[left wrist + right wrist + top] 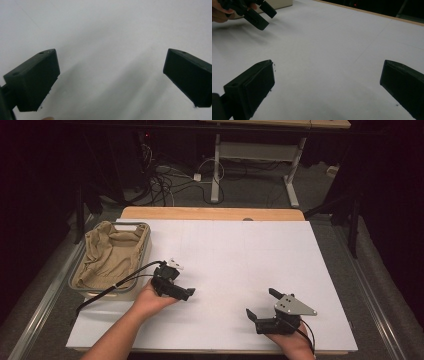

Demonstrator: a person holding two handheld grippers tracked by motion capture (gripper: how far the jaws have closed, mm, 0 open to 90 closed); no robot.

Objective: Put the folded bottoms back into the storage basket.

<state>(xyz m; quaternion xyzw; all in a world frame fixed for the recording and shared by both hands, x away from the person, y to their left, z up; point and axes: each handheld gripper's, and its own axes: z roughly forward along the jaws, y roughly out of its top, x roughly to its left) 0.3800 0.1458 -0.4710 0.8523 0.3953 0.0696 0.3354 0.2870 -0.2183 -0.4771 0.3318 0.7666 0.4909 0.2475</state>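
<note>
I hold my left gripper (pixel 189 293) and right gripper (pixel 261 303) wide open, empty, above the white table (pixel 240 255), near the basket (pixel 145 245).

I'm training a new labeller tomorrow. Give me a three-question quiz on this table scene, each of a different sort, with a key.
1. True or false: the left gripper has its jaws apart with nothing between them.
2. What lies in the basket? A) beige cloth B) plates C) bottles
3. Fill in: the right gripper hangs over the white ____.

Key: 1 true; 2 A; 3 table.
</note>
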